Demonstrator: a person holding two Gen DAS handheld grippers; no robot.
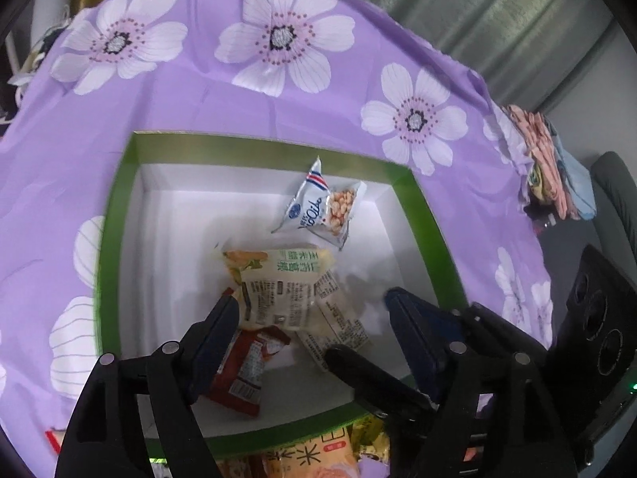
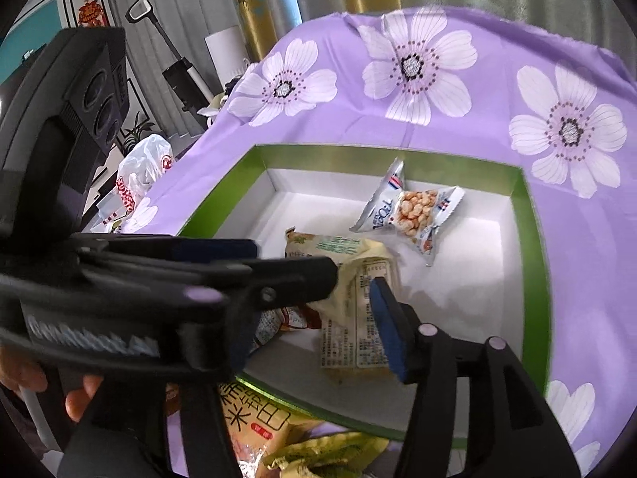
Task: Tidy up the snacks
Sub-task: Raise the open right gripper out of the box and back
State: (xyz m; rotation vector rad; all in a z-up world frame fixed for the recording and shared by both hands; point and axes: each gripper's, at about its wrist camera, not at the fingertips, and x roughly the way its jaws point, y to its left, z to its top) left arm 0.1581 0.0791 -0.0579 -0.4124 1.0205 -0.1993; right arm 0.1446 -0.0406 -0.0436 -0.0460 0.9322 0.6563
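A green-rimmed white box point(image 1: 119, 239) point(image 2: 533, 247) sits on the purple flowered cloth. On its floor lie a silver peanut packet point(image 1: 322, 203) point(image 2: 410, 211), two cream packets point(image 1: 278, 286) point(image 2: 358, 330) and a red packet point(image 1: 243, 370). My left gripper point(image 1: 310, 304) is open over the box, its fingers on either side of the upper cream packet, which rests on the floor. My right gripper point(image 2: 318, 306) is open over the lower cream packet; the left gripper crosses in front and hides its left fingertip.
More snack packets point(image 1: 310, 458) point(image 2: 258, 418) lie on the cloth in front of the box's near rim. A pile of clothes point(image 1: 553, 167) sits at the table's right edge. A plastic bag point(image 2: 143, 171) is off to the left. A hand point(image 2: 79, 398) holds the left gripper.
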